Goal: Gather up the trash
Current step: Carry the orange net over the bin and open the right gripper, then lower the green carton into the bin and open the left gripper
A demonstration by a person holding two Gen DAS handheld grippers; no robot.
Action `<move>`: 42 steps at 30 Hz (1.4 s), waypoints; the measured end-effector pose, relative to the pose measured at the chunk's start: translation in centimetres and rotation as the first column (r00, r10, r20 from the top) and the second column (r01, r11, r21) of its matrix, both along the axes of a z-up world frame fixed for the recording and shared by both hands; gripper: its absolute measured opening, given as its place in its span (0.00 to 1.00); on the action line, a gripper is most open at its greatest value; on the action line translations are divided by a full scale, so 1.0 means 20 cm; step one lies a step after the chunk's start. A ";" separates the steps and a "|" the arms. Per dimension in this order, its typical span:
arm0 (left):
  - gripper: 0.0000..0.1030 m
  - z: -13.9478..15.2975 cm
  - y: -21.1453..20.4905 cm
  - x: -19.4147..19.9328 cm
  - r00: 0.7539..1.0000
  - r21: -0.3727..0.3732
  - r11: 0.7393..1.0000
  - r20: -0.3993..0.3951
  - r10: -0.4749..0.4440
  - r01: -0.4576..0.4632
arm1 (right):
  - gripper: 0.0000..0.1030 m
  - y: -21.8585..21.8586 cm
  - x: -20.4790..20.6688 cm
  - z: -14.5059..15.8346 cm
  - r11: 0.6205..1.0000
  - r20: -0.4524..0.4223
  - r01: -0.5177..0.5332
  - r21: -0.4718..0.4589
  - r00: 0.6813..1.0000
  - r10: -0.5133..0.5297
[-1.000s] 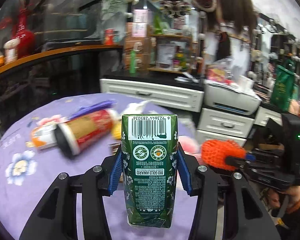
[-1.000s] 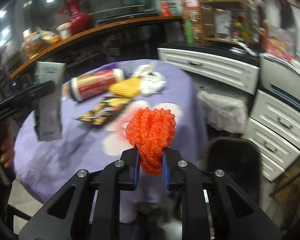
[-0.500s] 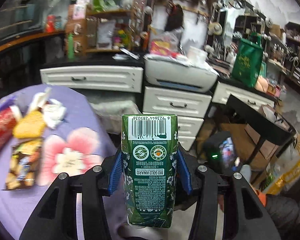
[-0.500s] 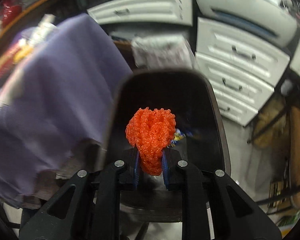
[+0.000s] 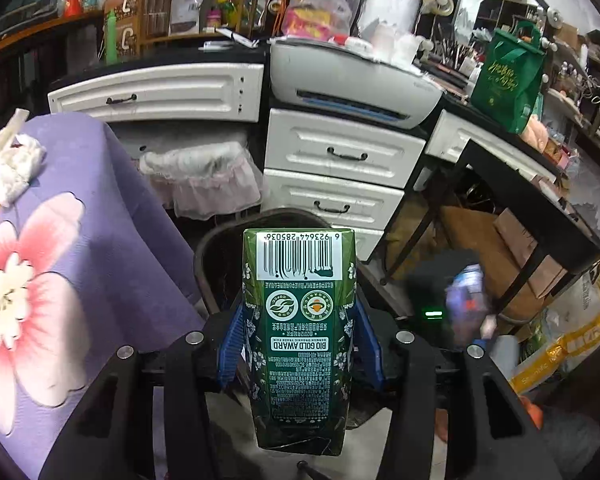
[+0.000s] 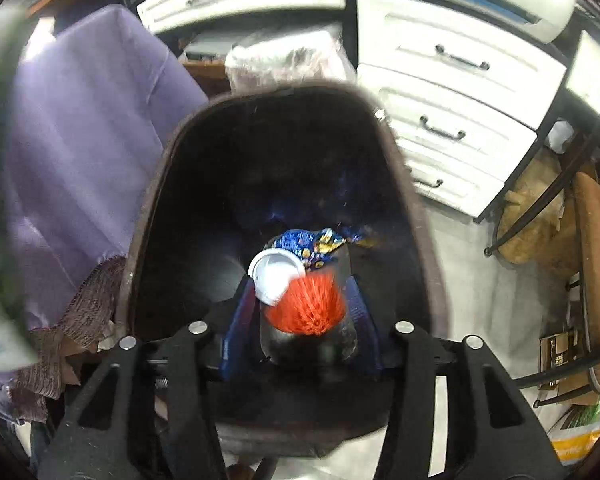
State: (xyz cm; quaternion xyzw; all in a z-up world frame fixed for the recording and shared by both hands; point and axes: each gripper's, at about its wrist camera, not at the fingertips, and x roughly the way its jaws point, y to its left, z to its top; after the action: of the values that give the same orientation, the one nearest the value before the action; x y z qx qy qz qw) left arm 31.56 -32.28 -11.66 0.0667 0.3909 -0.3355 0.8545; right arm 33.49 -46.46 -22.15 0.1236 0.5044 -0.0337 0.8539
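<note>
The carton (image 5: 300, 336) is dark green with a white barcode panel at its far end and white print along its side; it stands lengthwise between blue pads, its near end crumpled. The orange mesh (image 6: 309, 305), motion-blurred, lies free inside the black bin (image 6: 148, 208), against a white cup (image 6: 275, 276) and a blue foil wrapper (image 6: 306, 242).

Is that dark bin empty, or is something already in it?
Not empty. The dark bin already holds a white lid and a blue wrapper.
</note>
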 end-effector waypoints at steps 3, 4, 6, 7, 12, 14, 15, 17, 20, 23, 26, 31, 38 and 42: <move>0.47 -0.05 -0.03 0.03 1.000 0.007 1.000 -0.021 0.004 -0.003 | 0.48 -0.07 -0.07 0.10 0.999 0.050 0.036 -0.001 0.998 -0.036; 0.47 -0.06 -0.05 0.03 1.000 0.015 1.000 -0.020 0.002 -0.001 | 0.49 -0.08 -0.10 0.13 0.999 0.068 0.043 0.003 0.997 -0.043; 0.47 -0.11 -0.09 0.05 1.000 0.030 1.000 -0.031 -0.004 0.005 | 0.53 -0.11 -0.15 0.21 0.998 0.108 0.064 -0.013 0.992 -0.062; 0.47 -0.13 -0.10 0.05 0.999 0.032 0.999 -0.040 -0.003 0.004 | 0.56 -0.12 -0.18 0.25 0.997 0.128 0.076 -0.031 0.989 -0.071; 0.47 -0.24 -0.18 0.07 0.997 0.052 0.999 -0.083 0.000 0.004 | 0.56 -0.18 -0.32 0.38 0.987 0.206 0.126 -0.101 0.973 -0.104; 0.47 -0.27 -0.22 0.07 0.996 0.067 0.998 -0.085 -0.003 0.009 | 0.57 -0.23 -0.36 0.42 0.984 0.230 0.150 -0.098 0.965 -0.124; 0.47 -0.29 -0.23 0.07 0.996 0.072 0.997 -0.088 -0.004 0.010 | 0.57 -0.25 -0.38 0.44 0.982 0.243 0.164 -0.092 0.960 -0.138; 0.47 -0.32 -0.26 0.08 0.995 0.089 0.996 -0.095 -0.002 0.011 | 0.57 -0.29 -0.40 0.46 0.979 0.256 0.185 -0.086 0.954 -0.158; 0.47 -0.36 -0.28 0.08 0.994 0.106 0.994 -0.105 -0.001 0.012 | 0.58 -0.33 -0.42 0.49 0.974 0.270 0.207 -0.089 0.947 -0.176; 0.48 -0.38 -0.30 0.08 0.994 0.122 0.992 -0.109 -0.016 0.029 | 0.60 -0.35 -0.42 0.50 0.971 0.274 0.217 -0.095 0.944 -0.184; 0.50 -0.40 -0.32 0.08 0.993 0.155 0.987 -0.113 -0.017 0.035 | 0.61 -0.35 -0.43 0.50 0.972 0.270 0.220 -0.078 0.943 -0.192; 0.68 -0.39 -0.29 0.07 0.995 0.158 0.987 -0.104 -0.010 0.026 | 0.61 -0.33 -0.42 0.51 0.973 0.280 0.219 -0.067 0.941 -0.192; 0.69 -0.25 -0.16 0.02 0.997 0.085 0.996 -0.074 0.010 -0.004 | 0.64 -0.29 -0.38 0.57 0.979 0.301 0.194 -0.060 0.939 -0.168; 0.73 -0.14 -0.06 -0.02 0.999 0.049 0.998 -0.029 0.038 -0.036 | 0.66 -0.25 -0.36 0.59 0.983 0.314 0.181 -0.041 0.936 -0.159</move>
State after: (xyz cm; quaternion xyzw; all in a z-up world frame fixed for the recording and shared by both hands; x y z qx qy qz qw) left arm 31.19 -33.53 -14.45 0.0752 0.4129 -0.3109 0.8527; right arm 26.30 -51.44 -10.25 0.1410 0.3505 -0.1050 0.9199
